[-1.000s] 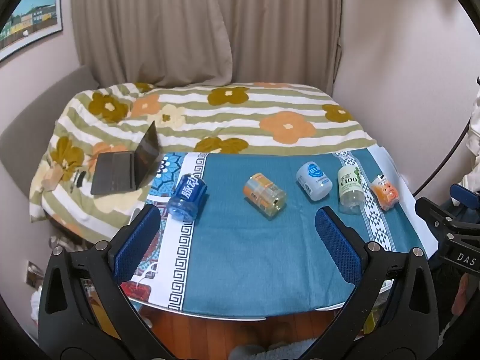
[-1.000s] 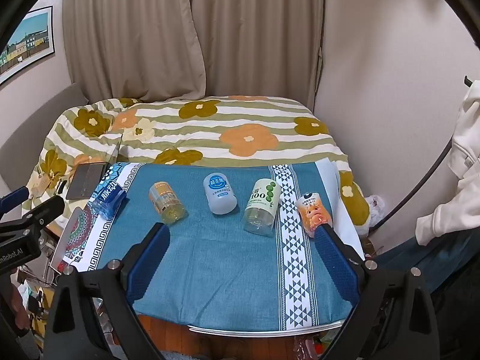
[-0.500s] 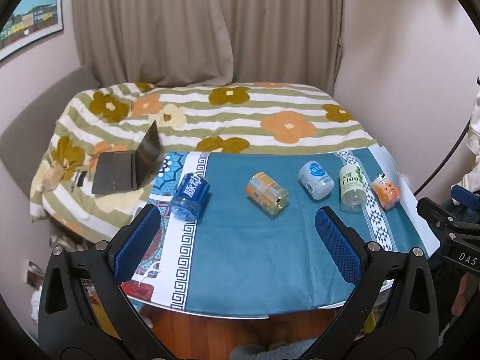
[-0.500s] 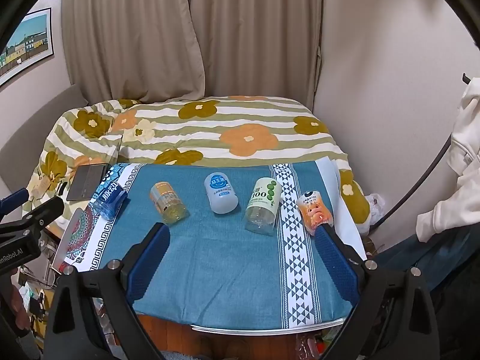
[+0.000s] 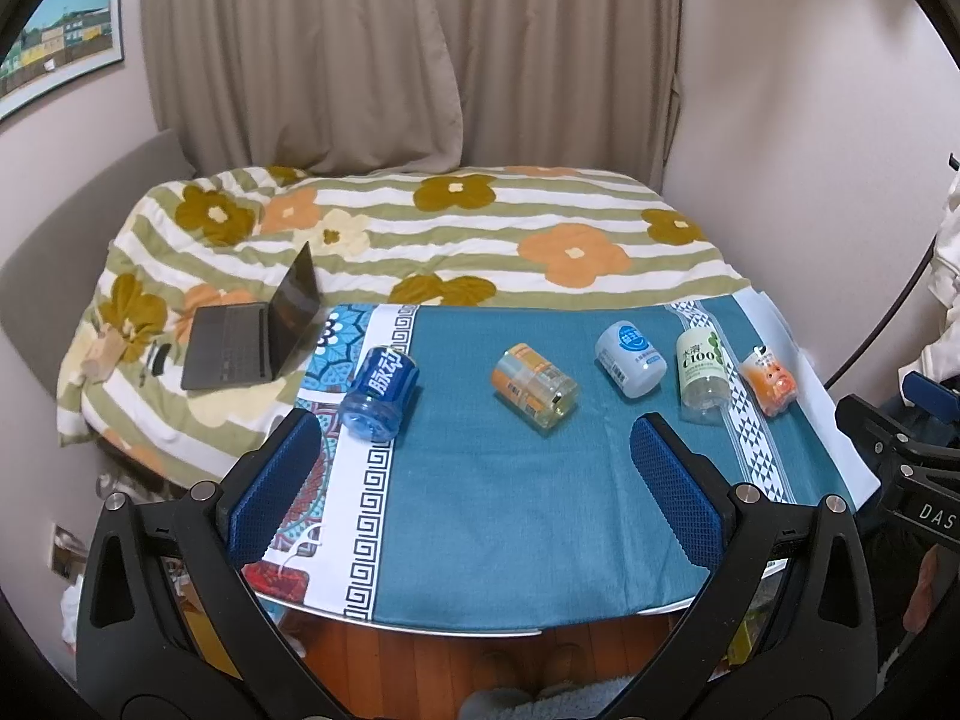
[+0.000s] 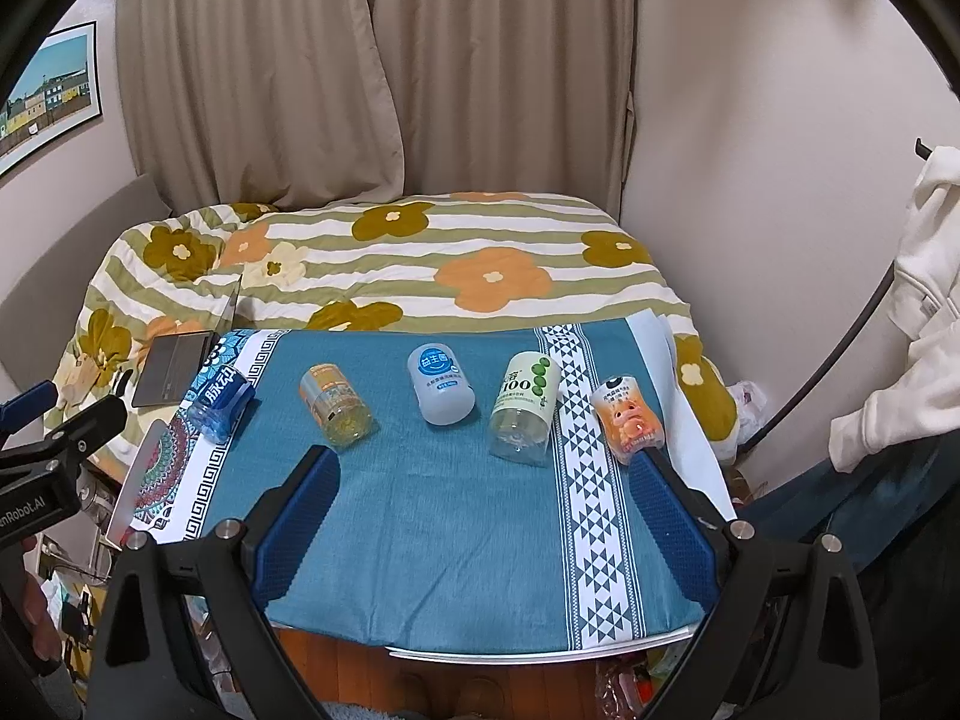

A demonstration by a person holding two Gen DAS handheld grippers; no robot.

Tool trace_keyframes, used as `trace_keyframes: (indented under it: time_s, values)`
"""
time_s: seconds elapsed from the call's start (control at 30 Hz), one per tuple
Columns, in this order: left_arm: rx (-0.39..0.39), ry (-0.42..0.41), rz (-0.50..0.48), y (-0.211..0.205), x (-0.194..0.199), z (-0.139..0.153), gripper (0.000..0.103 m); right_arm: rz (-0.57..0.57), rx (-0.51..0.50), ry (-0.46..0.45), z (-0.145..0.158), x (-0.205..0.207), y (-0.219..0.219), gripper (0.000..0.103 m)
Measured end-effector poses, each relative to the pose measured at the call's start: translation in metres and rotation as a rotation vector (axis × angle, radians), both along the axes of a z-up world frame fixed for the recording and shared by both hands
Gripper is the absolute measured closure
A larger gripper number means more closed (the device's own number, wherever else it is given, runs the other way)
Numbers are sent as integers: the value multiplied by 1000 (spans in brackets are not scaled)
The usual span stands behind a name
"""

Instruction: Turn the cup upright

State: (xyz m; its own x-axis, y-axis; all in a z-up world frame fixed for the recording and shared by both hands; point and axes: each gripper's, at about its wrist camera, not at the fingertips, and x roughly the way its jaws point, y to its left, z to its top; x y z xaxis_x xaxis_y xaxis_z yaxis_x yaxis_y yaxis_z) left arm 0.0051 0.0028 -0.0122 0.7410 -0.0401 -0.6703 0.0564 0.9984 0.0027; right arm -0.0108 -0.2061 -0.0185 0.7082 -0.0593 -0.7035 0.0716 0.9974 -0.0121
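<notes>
Both wrist views sit slightly closer to the table (image 5: 600,546) than 1 s ago; nothing on it has shifted. I see 5 cups lying on their sides in a row on the teal cloth (image 6: 450,510): blue cup (image 5: 379,392) at far left on the patterned border, orange cup (image 5: 536,384) next, white cup (image 5: 631,359), green-label cup (image 5: 701,376), then the small peach cup (image 5: 770,381) at far right. None touches another. Left gripper (image 5: 477,483) hangs over the near table edge, fingers wide apart, empty. Right gripper (image 6: 480,516) likewise spread wide, empty, its right pad (image 6: 678,525) just in front of the peach cup (image 6: 627,420). Laptop (image 5: 252,336) sits open on the bed behind.
</notes>
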Motion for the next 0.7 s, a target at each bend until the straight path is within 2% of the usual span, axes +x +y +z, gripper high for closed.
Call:
trace_keyframes:
  time_s: [0.3, 0.53, 0.7]
  values:
    - [-11, 11, -6, 2, 3, -1, 0, -3, 5, -2, -1, -2, 0, 7]
    - [-40, 50, -87, 1, 16, -9, 0, -49, 28, 17, -1, 0, -8, 7]
    - [-47, 99, -118, -16, 33, -23, 0, -73, 46, 42, -17, 7, -28, 7]
